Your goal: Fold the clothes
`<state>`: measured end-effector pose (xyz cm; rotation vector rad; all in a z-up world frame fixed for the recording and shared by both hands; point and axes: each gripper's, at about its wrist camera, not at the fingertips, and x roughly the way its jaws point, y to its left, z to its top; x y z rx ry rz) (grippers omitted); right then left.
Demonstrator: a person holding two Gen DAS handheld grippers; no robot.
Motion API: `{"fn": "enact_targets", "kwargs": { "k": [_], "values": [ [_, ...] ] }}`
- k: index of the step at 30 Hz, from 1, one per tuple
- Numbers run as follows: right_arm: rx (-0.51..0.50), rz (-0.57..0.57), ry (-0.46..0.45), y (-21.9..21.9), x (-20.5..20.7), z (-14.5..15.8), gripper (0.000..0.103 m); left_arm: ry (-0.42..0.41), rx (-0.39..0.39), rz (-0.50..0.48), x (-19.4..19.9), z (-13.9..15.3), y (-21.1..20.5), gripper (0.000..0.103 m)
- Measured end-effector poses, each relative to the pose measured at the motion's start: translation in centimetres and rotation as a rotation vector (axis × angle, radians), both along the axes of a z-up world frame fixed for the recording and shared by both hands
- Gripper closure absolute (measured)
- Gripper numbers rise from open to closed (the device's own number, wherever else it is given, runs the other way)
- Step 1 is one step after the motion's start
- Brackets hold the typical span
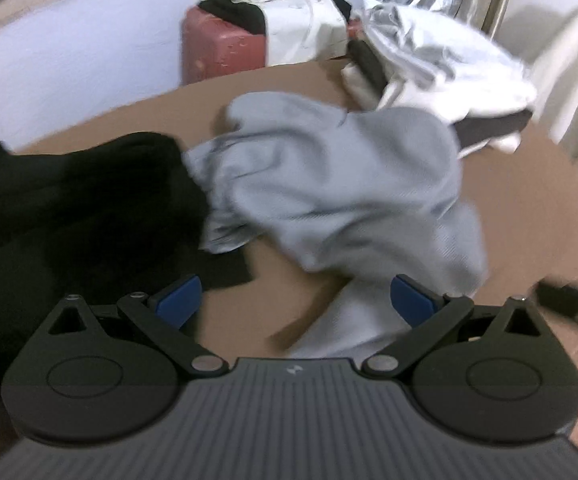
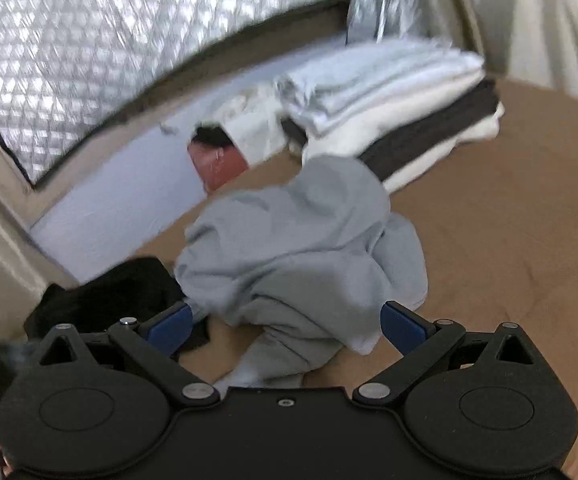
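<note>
Brown table (image 1: 509,208) is holding a crumpled grey top (image 1: 329,184) near a folded stack (image 2: 401,108), and we are hovering both tongs, left (image 1: 295,300) and right (image 2: 287,324), spread wide, likely needing to grab its edges.

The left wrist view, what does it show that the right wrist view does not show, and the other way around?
Only the left wrist view shows the left gripper, open, and the cream clothes heaped on the red case.

Only the right wrist view shows the right gripper, open, and the wide quilted silver sheet on the wall.

Both show the crumpled grey garment, the black garment beside it, the folded stack behind, and the brown surface.
</note>
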<state>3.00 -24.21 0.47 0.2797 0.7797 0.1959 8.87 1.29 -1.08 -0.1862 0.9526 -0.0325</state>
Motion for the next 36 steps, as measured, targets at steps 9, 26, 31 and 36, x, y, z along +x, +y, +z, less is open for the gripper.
{"fn": "enact_targets", "kwargs": {
  "k": [9, 26, 31, 36],
  "values": [
    [0.139, 0.045, 0.173, -3.3, 9.2, -1.8, 0.001, 0.016, -0.039, 0.068, 9.4, -1.3, -3.2, 0.016],
    [0.338, 0.005, 0.163, -8.5, 20.2, -12.5, 0.002, -0.091, -0.228, 0.091, 14.0, -12.3, 0.7, 0.01],
    [0.307, 0.059, 0.18, -5.9, 21.4, -15.2, 0.062, -0.087, -0.39, 0.013, 15.3, -13.5, 0.7, 0.013],
    [0.39, 0.156, 0.21, -3.2, 18.3, -15.5, 0.082, -0.014, -0.629, -0.033, 14.8, -14.3, 1.9, 0.035]
  ]
}}
